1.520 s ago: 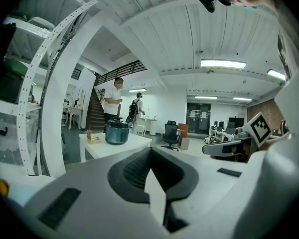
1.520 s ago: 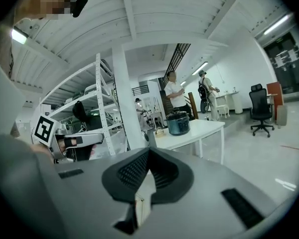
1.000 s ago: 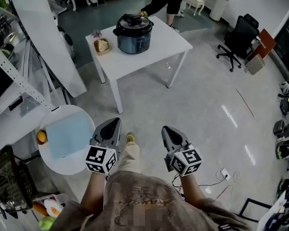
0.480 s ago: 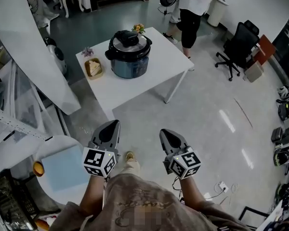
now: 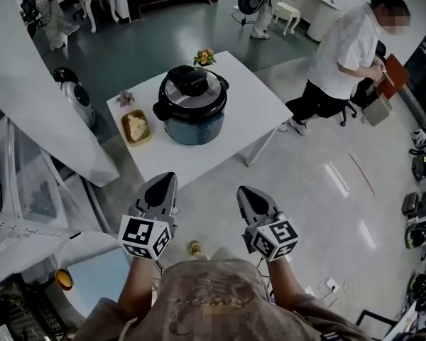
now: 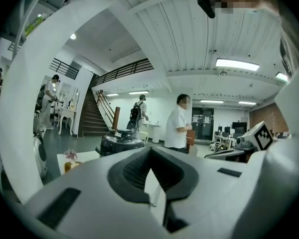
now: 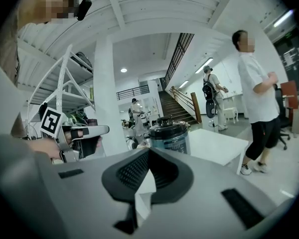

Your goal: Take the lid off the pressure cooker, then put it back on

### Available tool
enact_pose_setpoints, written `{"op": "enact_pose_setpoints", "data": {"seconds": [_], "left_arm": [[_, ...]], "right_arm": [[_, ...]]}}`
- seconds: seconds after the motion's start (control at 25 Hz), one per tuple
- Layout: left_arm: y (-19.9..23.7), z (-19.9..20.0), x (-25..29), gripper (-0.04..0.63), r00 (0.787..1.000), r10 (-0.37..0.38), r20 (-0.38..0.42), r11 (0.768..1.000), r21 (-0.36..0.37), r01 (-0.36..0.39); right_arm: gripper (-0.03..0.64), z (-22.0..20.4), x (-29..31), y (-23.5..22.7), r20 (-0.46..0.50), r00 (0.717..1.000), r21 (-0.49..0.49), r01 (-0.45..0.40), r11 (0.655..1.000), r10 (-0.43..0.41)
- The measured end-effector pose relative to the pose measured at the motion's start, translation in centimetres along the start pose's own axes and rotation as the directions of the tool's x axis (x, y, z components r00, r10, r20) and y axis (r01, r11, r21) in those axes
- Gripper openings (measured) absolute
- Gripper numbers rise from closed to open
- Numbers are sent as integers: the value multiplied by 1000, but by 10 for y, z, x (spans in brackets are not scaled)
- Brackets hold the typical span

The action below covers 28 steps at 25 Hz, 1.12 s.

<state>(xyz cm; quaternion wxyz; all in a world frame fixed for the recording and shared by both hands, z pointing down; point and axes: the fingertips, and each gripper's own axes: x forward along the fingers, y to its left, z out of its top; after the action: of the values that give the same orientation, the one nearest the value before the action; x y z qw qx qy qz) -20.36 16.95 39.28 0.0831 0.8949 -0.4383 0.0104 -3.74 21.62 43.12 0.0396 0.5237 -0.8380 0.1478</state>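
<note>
1. The pressure cooker point(image 5: 192, 112) stands near the middle of the white counter point(image 5: 252, 112), with its lid point(image 5: 193, 89) on. We judge that nothing of the task is done yet, and that the step in hand is closing in on the counter.
2. The left gripper point(image 5: 167, 180) and the right gripper point(image 5: 243, 191) are held side by side in front of us, short of the counter's near edge and well apart from the cooker. Each has its jaws pressed together on nothing, as each gripper's own view shows.
3. Before reaching, we should spread the jaws of whichever gripper will take the lid. Pressed together like this, they would only knock against it.
4. We should aim for the black handle point(image 5: 192, 82) on top of the lid and come down on it from above, with the jaws either side of it.
5. The free gripper is probably best set against the cooker's body, since a pressure lid likely needs a twist before it lifts.
6. A small basket point(image 5: 133, 128) sits just beside the cooker on its left, so we should keep that gripper's path off it.
7. A person point(image 5: 344, 55) stands beyond the counter's far right corner, so we should stay on the near side.
</note>
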Motion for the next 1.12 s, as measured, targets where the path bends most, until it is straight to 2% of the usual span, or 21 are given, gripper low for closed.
{"op": "enact_pose_setpoints", "data": {"seconds": [0.28, 0.56, 0.92, 1.12], "left_arm": [[25, 4, 42, 2, 1000, 5, -10, 1000, 1, -5], [55, 5, 93, 2, 998, 60, -5, 998, -2, -60], [84, 23, 167, 2, 988, 152, 19, 988, -44, -151], [96, 32, 189, 2, 974, 226, 19, 974, -23, -225]], "right_arm": [[-3, 25, 40, -34, 17, 1000, -17, 10, 1000, -10], [-3, 50, 96, -84, 39, 999, -42, -16, 999, 18], [-3, 94, 171, -140, 31, 989, -72, -144, 987, 147], [-3, 114, 207, -157, 19, 971, -96, -237, 967, 240]]}}
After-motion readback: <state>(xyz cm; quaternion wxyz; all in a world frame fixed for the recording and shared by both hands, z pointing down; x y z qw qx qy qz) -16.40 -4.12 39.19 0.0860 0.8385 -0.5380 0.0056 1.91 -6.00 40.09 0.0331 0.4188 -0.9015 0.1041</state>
